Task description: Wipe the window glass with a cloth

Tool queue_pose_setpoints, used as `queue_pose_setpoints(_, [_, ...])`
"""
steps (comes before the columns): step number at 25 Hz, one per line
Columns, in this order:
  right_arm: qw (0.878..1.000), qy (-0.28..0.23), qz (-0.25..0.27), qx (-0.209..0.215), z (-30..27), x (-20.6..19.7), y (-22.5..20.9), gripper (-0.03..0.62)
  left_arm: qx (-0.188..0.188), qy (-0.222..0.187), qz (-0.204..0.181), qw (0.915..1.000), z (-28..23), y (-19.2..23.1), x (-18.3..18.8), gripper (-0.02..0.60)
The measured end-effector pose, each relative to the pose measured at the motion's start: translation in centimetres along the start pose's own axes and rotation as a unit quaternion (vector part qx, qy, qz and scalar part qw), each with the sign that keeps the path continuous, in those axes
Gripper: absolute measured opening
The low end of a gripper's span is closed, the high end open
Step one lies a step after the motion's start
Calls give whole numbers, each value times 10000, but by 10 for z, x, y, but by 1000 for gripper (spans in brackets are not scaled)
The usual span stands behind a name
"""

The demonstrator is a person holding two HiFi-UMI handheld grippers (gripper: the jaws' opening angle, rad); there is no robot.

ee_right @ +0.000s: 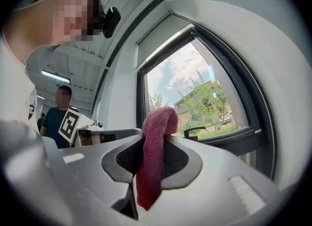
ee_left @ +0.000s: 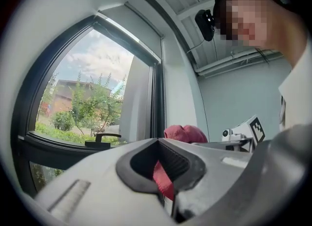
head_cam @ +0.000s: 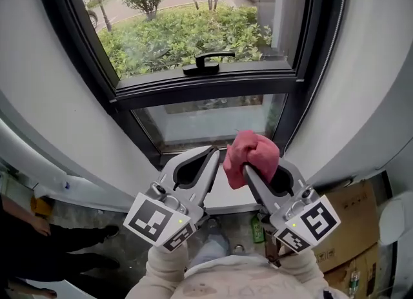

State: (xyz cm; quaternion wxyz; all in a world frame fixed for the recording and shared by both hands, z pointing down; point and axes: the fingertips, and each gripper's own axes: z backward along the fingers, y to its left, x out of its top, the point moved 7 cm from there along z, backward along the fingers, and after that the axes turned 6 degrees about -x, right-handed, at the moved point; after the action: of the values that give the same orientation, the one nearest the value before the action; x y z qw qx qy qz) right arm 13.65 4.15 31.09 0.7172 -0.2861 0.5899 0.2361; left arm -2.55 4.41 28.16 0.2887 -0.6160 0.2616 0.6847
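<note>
Daylight comes through the window (head_cam: 193, 26) at 12 o'clock in the head view. It leaves the greenery (head_cam: 181, 33) outside bright and the white walls (head_cam: 39, 97) evenly lit, while the floor (head_cam: 80, 217) at 7 o'clock lies dimmer. Both gripper views are fisheye, so the window frame bows and a dark vignette rings the edges. The sky (ee_right: 180, 69) is nearly washed out. The grey jaws, closed on the red cloth (ee_right: 153, 156), blur nearest each lens.

Grey floor (head_cam: 84, 217); cardboard box (head_cam: 352, 226) standing at right.
</note>
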Motion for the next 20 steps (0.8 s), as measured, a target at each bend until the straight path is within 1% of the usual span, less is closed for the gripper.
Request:
queue_pose_setpoints(2, [10000,12,15,-42,-20,-1,-8,110,-46,11,-13,10000,-9,21,-1,0])
queue_pose_setpoints(7, [9999,1,115,-79,-83,-2,-20,110,-97,117,-185,9997,-26,80,2,0])
queue_pose_setpoints(13, [9997,-12,175,-167,-158,1,-28,110,-196,112,-209,9995,-39,152,10,0])
queue_pose_setpoints(16, [9995,-22,222,-235,-186,5,-32,109,-255,86,-266,9993,-46,179,12,0])
queue_pose_setpoints(20, [9985,33,387,-393,-217,16,-43,109,-352,-3,-228,9991,-57,204,10,0])
